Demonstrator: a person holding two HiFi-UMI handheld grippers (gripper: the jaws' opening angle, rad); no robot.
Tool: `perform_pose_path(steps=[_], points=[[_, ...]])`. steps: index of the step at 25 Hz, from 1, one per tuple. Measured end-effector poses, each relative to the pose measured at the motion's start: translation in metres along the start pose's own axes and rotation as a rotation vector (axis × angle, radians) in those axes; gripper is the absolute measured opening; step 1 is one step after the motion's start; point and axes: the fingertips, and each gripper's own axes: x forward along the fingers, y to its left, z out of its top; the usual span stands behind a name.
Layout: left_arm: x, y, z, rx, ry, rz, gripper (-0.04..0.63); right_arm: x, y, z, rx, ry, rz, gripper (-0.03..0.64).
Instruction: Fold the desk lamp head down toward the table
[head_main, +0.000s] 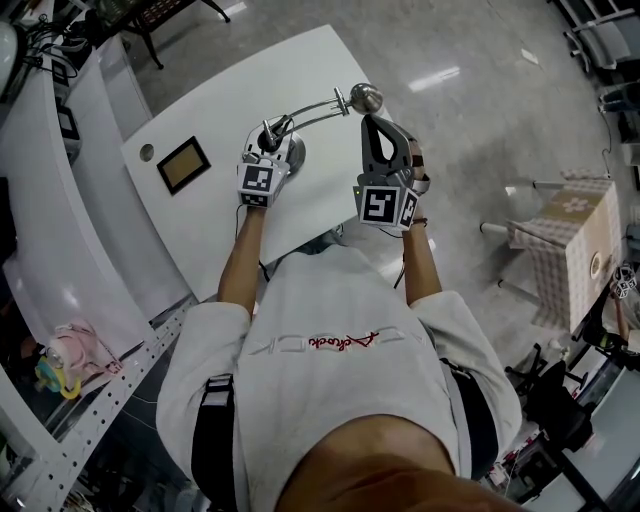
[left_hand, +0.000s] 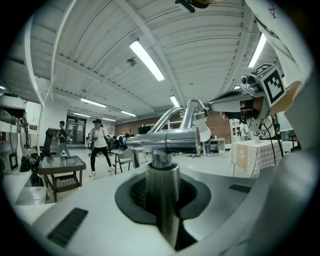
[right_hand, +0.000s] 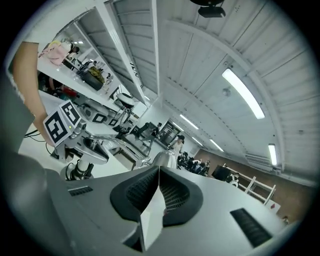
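head view: desk lamp (head_main: 310, 108) on the white surface (head_main: 200, 215), curved chrome arm ending in a rounded head (head_main: 366, 97) | left gripper view alone: left gripper (head_main: 266, 148) fingers pinch the shiny upright post (left_hand: 162, 190) | right gripper view: right gripper (head_main: 373, 126) fingers pressed together, empty, just short of the head | lamp base (head_main: 293, 150) half hidden
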Motion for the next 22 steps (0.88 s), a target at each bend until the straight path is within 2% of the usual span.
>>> perform_pose_path(steps=[1,3,4,14,22], points=[[0.0,0.0,-0.001,0.001,0.001,0.0,0.06,0.0,0.0,0.0,0.021,-0.001,0.005,0.042],[0.0,0.001,-0.002,0.002,0.005,0.002,0.06,0.002,0.001,-0.003,0.054,0.004,0.027,0.241],[0.0,0.001,-0.002,0.001,0.006,0.004,0.06,0.003,0.001,-0.005,0.066,0.012,0.033,0.279],[0.001,0.001,-0.001,0.004,-0.004,0.001,0.06,0.02,-0.002,-0.022,0.055,0.096,0.042,0.33],[0.001,0.001,-0.002,-0.003,0.002,0.0,0.06,0.044,-0.009,-0.021,0.087,0.114,0.054,0.351]])
